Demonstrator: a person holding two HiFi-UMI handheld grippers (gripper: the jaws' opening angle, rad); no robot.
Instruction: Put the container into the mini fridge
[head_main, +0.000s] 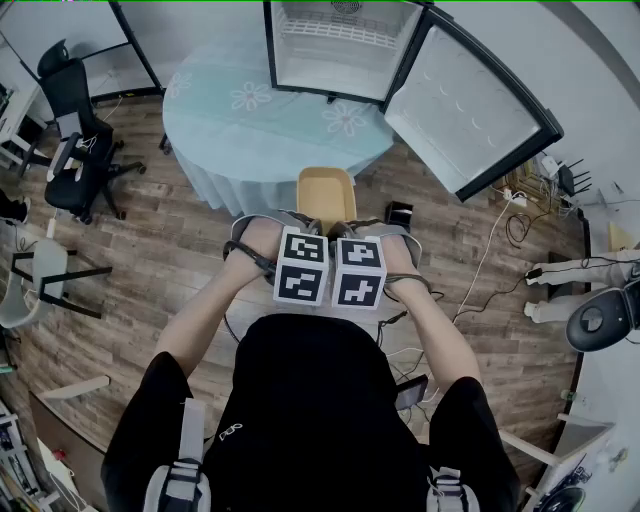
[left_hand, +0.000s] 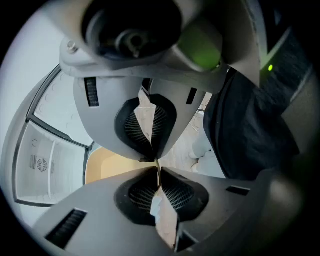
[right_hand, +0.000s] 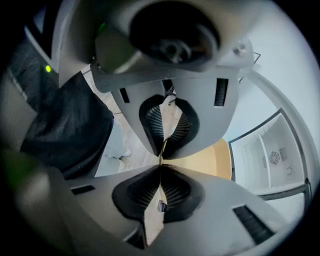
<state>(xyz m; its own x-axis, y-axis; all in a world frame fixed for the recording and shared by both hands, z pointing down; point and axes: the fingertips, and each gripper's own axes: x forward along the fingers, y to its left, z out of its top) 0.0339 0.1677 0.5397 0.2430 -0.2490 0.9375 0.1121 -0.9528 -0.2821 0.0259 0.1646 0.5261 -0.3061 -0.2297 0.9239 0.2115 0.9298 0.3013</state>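
Wood floor (head_main: 150, 270) underfoot. Left gripper (left_hand: 156, 167) and right gripper (right_hand: 161, 161) are both pinched tight on the near rim of the tan container (head_main: 327, 192), held just short of the round table (head_main: 230, 120). Mini fridge (head_main: 340, 45) sits on the table's far side, door (head_main: 470, 110) open to the right. I'd keep it level, go straight in, and clear that door.

Head view looks steeply down; both close gripper views share container (left_hand: 107, 169) and fridge (left_hand: 46, 165).
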